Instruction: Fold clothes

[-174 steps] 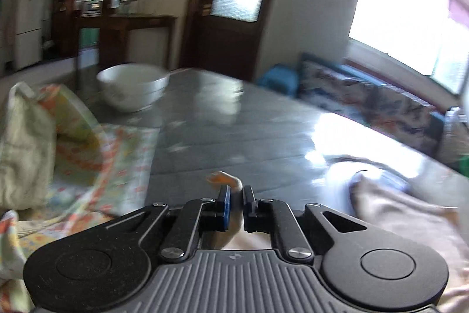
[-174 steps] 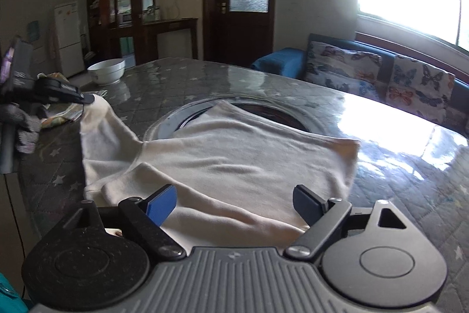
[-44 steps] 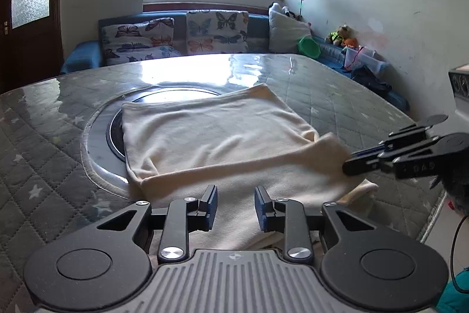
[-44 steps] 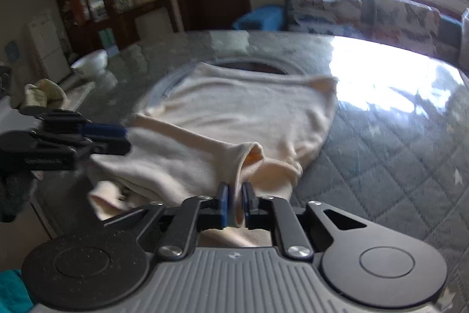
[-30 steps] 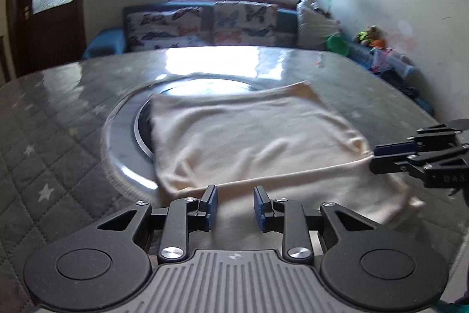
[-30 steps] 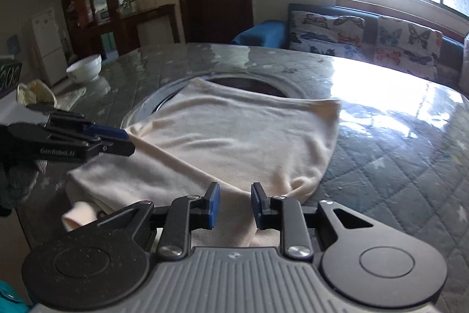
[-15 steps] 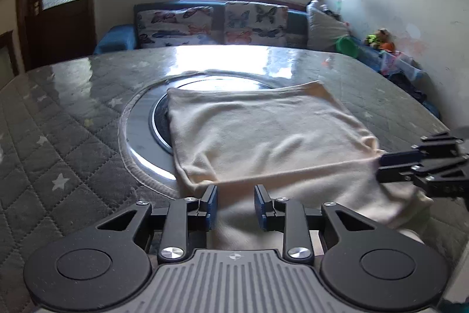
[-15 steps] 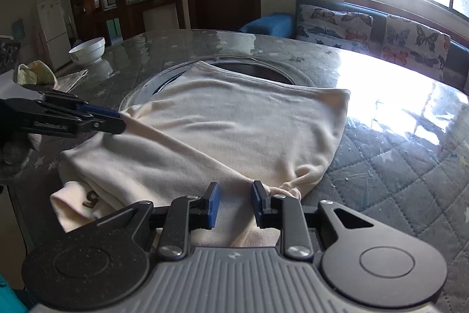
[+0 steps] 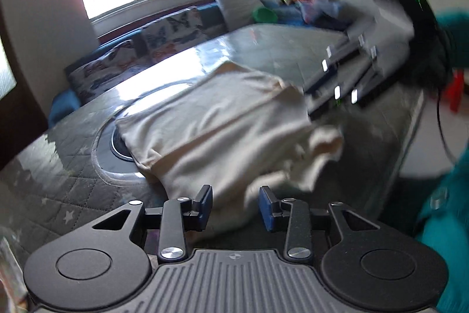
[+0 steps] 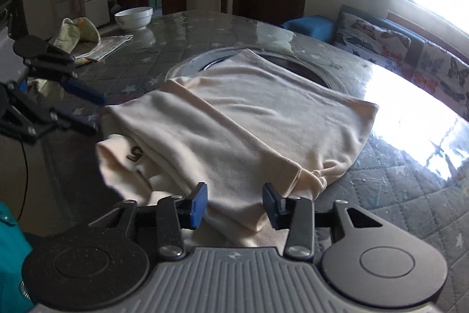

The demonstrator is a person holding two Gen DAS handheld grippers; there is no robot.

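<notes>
Here, a cream garment (image 10: 263,122) is lying on the quilted table (image 10: 395,189), partly over the round inset ring (image 10: 187,63), with a folded band laid across its near half and a loose end bearing a printed "5" (image 10: 135,152) hanging off the near edge. The right gripper (image 10: 234,203) is being held with its jaws parted and nothing between them, the folded edge lying just ahead of the blue pads; the left gripper (image 9: 236,206) is likewise being held apart and empty, close over the near hem. By the look of it a fold is being set or the next one lined up; either way, the layers are best being taken together at the edge and kept square, so that the dangling end is being tucked rather than dragged. Compared with half a second ago, both jaws are being shown wider, and the left view is being swung and blurred, with the right gripper (image 9: 337,87) raised higher over the cloth.
</notes>
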